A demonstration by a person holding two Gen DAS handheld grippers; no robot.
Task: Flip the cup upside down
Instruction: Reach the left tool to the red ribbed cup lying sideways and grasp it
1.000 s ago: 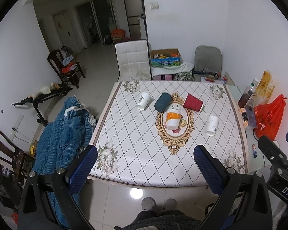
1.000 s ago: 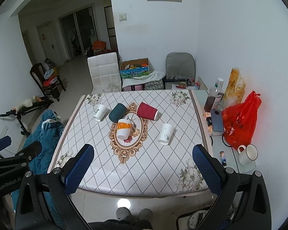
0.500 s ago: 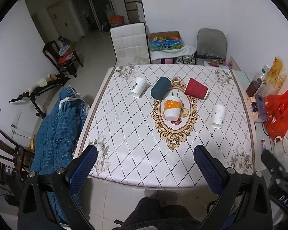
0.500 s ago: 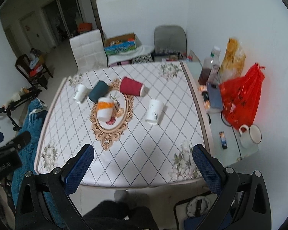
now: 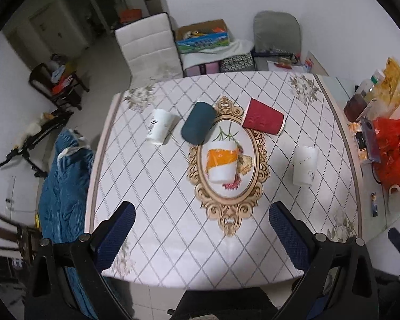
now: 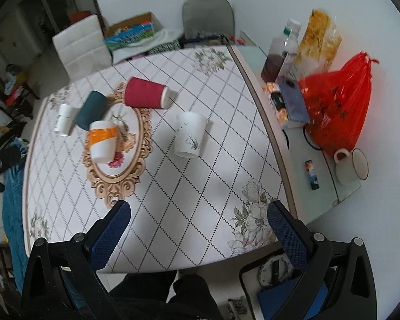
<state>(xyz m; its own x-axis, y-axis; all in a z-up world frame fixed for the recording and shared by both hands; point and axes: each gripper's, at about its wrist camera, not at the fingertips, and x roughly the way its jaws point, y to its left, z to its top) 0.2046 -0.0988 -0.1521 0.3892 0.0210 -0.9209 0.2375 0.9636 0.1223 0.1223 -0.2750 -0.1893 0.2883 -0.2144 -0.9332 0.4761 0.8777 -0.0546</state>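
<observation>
Nothing is flipped yet: 5 cups lie on the counter (image 5: 173, 240), the orange-banded cup (image 5: 221, 164) at its center. Left claw (image 5: 200, 229) and right claw (image 6: 198, 226) hover released, empty.

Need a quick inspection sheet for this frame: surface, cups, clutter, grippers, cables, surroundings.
Surface: table with diamond-pattern cloth.
Job's things: five cups lying on their sides: orange-band cup, teal cup, red cup, two white cups.
Clutter: red bag, bottle, mug on the side shelf.
Grippers: left gripper and right gripper open, empty, above the near edge.
Cables: nothing seen.
Surroundings: white chair, blue quilt.
</observation>
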